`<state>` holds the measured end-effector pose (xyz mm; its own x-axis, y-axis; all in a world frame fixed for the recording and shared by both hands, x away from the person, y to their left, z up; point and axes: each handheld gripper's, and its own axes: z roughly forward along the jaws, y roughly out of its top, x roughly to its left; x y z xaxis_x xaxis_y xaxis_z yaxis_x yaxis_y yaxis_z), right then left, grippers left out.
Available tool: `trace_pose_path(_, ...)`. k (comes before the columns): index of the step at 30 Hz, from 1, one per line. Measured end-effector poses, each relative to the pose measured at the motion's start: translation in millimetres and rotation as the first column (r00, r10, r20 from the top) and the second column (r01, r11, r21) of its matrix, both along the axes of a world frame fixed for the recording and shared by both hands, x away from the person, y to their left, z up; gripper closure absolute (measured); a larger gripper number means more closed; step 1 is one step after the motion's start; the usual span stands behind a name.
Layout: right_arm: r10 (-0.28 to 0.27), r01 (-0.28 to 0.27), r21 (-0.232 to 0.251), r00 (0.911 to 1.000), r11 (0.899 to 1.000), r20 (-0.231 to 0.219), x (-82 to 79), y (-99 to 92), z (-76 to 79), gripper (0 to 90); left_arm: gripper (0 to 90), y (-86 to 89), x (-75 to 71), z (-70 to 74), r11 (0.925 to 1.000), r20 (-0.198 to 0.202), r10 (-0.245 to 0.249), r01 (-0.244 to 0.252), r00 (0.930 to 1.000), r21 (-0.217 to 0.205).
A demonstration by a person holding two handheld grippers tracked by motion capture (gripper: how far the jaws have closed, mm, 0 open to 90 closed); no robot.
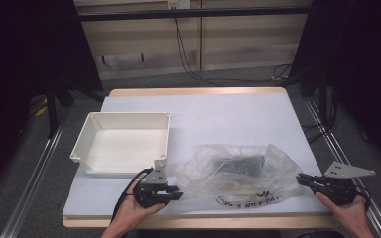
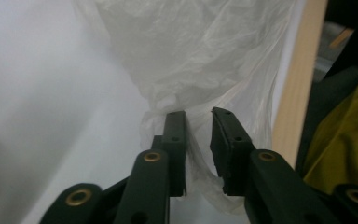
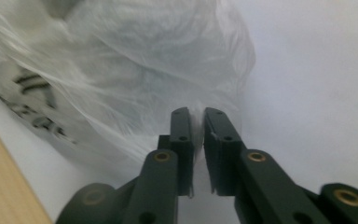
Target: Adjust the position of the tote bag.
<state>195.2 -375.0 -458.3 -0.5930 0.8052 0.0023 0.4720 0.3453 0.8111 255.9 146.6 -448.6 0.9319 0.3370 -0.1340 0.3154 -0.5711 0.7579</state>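
Overhead, dark bundle (image 1: 238, 165), perhaps cloth, inside bag (image 1: 213, 173).

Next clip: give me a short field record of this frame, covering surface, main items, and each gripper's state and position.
surface: white-covered table with a wooden edge
main item: crumpled clear plastic bag with black print, something dark inside
other item: empty white rectangular plastic bin, left of the bag
left gripper: at the bag's left edge, jaws apart, film between them, not pinched
right gripper: at the bag's right edge, jaws nearly together, thin film in the narrow gap
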Motion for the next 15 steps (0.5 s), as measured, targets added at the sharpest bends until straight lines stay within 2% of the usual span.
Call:
trace_pose_path(1,0.0,0.0,0.0,1.0,1.0,0.0,0.0,0.0,0.0,79.9,72.9,0.0,0.0,0.0,1.0,0.0,0.0,0.0,1.0,0.0)
trace_pose_path(3,0.0,-0.001,0.035,0.9993,0.999,0.036,-4.8,-1.6,11.3,73.1,71.2,5.1,-0.4,7.3,0.9994,0.015,0.023,-0.022,0.9996,-0.026)
trace_pose_path(5,0.003,-0.006,0.05,0.9981,0.999,0.061,-8.7,-1.1,20.0,67.8,68.8,7.8,-2.1,12.0,0.9979,0.025,0.032,-0.031,0.9992,-0.057)
trace_pose_path(6,0.004,-0.008,0.057,0.9973,0.998,0.074,-10.3,-0.2,23.7,66.4,67.3,8.7,-2.8,14.5,0.9983,0.035,0.033,-0.031,0.9988,-0.049)
trace_pose_path(8,0.019,-0.025,0.065,0.9958,0.998,0.09,-13.4,3.3,30.1,64.6,62.2,9.0,-5.9,19.2,0.9968,0.044,0.042,-0.038,0.9982,-0.07)
trace_pose_path(12,0.074,-0.081,0.059,0.9911,0.995,0.111,-16.9,20.3,38.7,63.0,54.3,9.8,-12.5,30.5,0.9972,0.083,0.047,-0.042,0.9954,-0.062)
trace_pose_path(13,0.096,-0.103,0.062,0.9896,0.993,0.107,-17.2,25.3,40.3,63.3,53.0,9.3,-13.8,33.0,0.9962,0.088,0.045,-0.038,0.9951,-0.078)
trace_pose_path(15,0.13,-0.137,0.062,0.9851,0.989,0.113,-17.1,35.4,42.6,63.3,49.8,8.6,-16.0,38.7,0.9965,0.104,0.04,-0.033,0.9938,-0.077)
